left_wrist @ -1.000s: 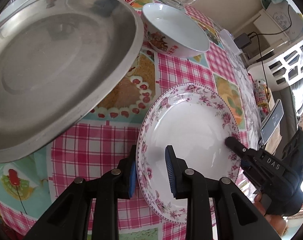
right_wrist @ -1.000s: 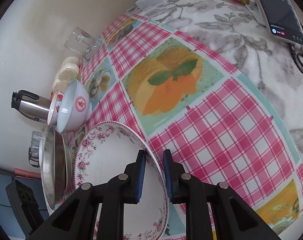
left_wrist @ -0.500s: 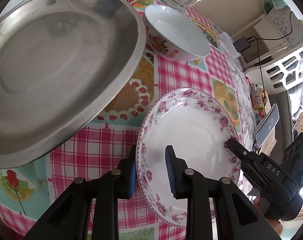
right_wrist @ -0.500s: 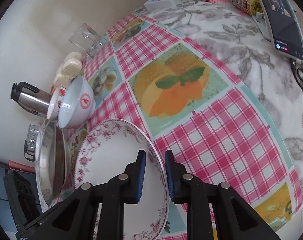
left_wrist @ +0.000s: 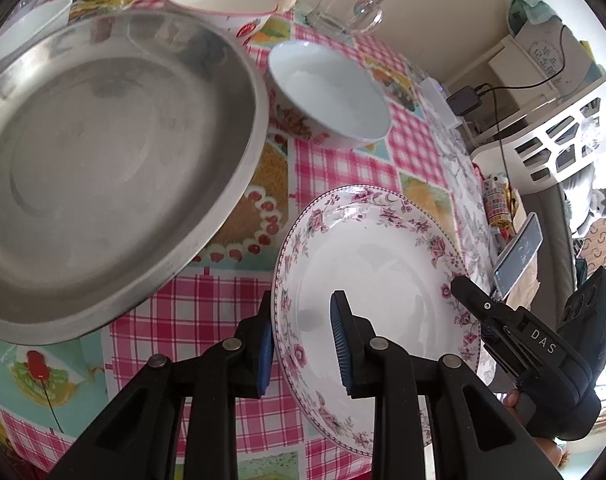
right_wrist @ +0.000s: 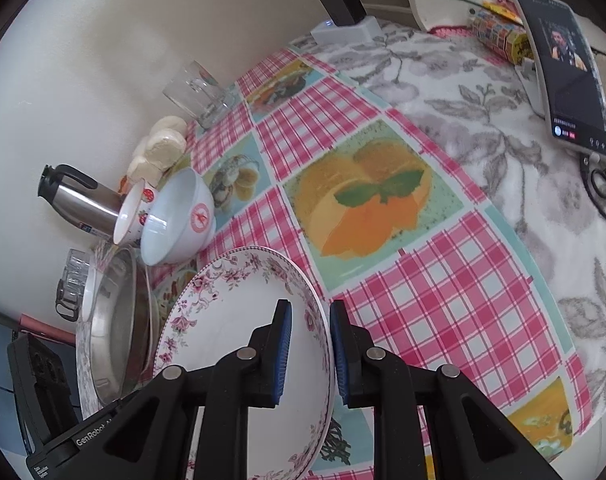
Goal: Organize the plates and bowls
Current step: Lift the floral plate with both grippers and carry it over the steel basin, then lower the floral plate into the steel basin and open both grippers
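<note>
Both grippers (left_wrist: 303, 340) (right_wrist: 307, 344) pinch the empty floral plate (left_wrist: 383, 280)

The floral plate (left_wrist: 383, 264) is glazed ceramic, smooth and glossy, with a pink printed rim. The wide pan (left_wrist: 103, 168) is bare metal — dull, brushed, faintly scuffed. The bowl (left_wrist: 327, 92) beside it has a shiny white glaze. The bench's checked tablecloth (right_wrist: 443, 280) looks like slick printed vinyl — beyond it lies a matt grey leaf-patterned cloth (right_wrist: 483, 120). The glass mug (right_wrist: 199, 92) is clear; the flask (right_wrist: 83, 200) is polished steel with a black plastic handle.
</note>
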Available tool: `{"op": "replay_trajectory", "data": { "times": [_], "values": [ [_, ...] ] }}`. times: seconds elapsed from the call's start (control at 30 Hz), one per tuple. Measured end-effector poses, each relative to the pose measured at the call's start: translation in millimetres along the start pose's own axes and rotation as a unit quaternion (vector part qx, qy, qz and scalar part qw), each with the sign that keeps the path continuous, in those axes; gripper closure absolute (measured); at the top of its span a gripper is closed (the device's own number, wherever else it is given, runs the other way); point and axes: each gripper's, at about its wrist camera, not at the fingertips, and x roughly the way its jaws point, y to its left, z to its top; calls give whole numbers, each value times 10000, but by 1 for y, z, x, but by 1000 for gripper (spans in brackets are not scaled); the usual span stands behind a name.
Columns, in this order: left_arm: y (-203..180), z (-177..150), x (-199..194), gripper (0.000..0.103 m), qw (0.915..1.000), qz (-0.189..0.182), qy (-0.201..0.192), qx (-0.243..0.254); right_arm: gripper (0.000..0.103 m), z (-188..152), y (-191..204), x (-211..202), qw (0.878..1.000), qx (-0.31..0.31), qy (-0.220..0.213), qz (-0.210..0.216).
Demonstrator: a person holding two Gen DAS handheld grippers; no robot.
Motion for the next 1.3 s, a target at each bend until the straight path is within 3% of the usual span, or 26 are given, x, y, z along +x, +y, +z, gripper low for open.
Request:
{"op": "replay_trajectory", "data": {
  "times": [0.47,0.77,1.3],
  "values": [
    [-7,11,-41,75,9980,-218,-555,231,82,2,27,-32,9972,-223,-615,366],
    [18,18,-64,75,9969,-99,-755,192,82,-3,58,-28,9962,-351,-616,508],
    [91,30,-103,75,9946,107,-983,-315,82,-22,131,3,9943,-590,-337,827]
  ]
}}
